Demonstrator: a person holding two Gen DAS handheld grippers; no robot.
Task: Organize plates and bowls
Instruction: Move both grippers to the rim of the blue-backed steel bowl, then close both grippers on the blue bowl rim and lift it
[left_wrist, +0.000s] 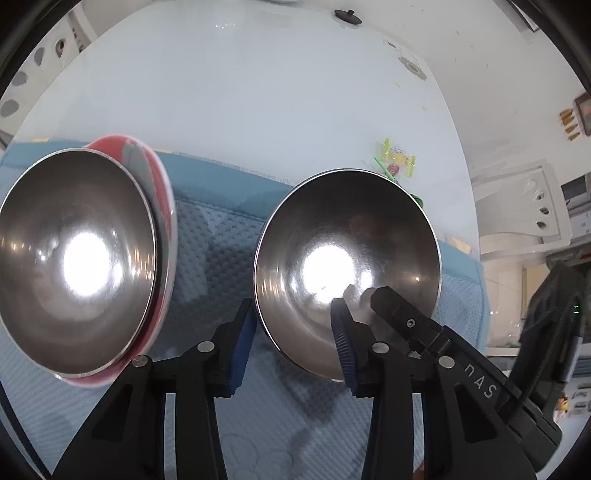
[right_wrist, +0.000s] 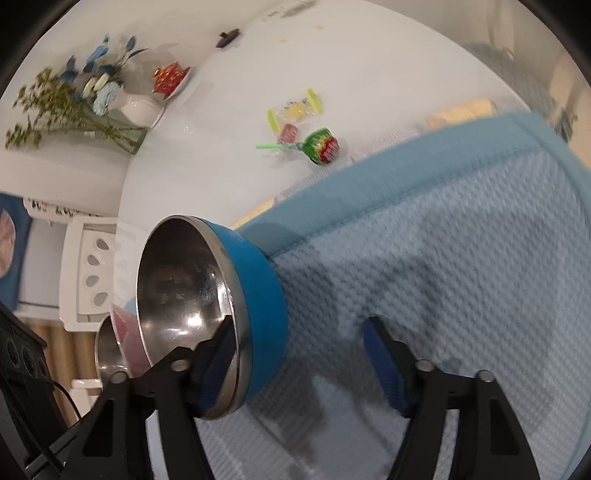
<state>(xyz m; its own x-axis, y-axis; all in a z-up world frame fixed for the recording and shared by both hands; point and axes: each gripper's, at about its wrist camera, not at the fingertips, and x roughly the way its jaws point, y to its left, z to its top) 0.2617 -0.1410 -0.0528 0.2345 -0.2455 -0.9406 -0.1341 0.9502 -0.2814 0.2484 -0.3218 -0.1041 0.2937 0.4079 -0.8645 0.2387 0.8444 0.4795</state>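
White counter (left_wrist: 258, 92) fills the upper half of both views, with a blue quilted mat (left_wrist: 207, 229) spread over its lower part. On the mat at lower centre of the left wrist view sits a blue bowl (left_wrist: 347, 269) with a steel inside; at left is a red bowl (left_wrist: 77, 258), also steel-lined. Left gripper (left_wrist: 295, 350) fingers are spread, straddling the blue bowl's near rim. Right gripper (right_wrist: 301, 354) fingers are spread too, one inside the bowl. Wrapped sweets (right_wrist: 295, 110) and a lollipop (right_wrist: 321, 146) lie at upper centre.
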